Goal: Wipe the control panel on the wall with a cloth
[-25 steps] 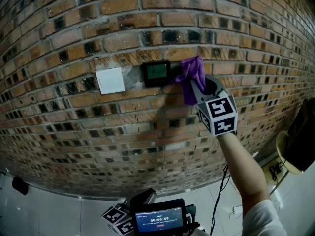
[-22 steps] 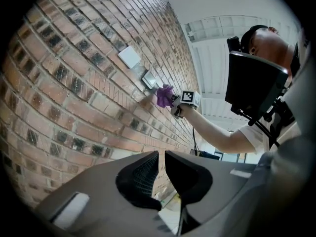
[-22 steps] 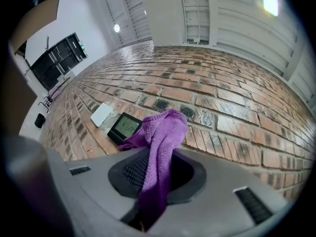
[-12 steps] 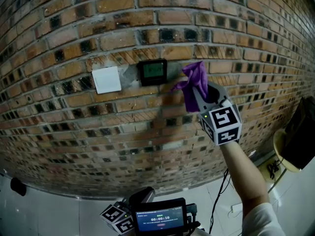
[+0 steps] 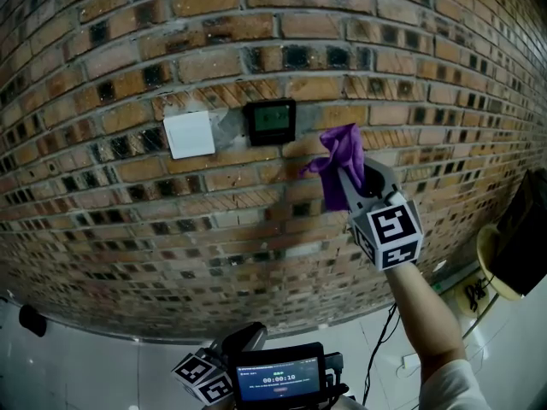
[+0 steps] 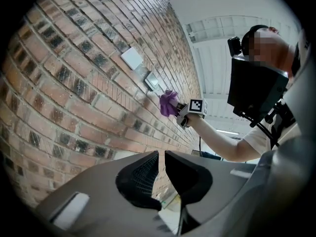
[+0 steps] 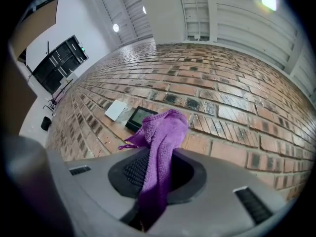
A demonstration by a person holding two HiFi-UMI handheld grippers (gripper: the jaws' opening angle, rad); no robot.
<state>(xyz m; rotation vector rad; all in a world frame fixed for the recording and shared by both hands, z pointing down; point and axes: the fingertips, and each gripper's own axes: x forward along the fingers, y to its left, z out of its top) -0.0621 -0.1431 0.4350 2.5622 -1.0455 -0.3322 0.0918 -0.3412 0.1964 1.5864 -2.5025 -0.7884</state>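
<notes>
Tongs on the left [image 6: 161, 158] sat low, jaws nearly together, nothing between. Up on the brick wall [image 5: 102, 203]: white plate [image 5: 190, 134], then control panel [image 5: 271, 121]. Purple cloth [image 5: 342, 165] hung just right of and below the panel, pinched in the right tongs [image 7: 158, 169].

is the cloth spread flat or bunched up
Bunched: the cloth sticks up crumpled from the right claw, pinched between its jaws.
</notes>
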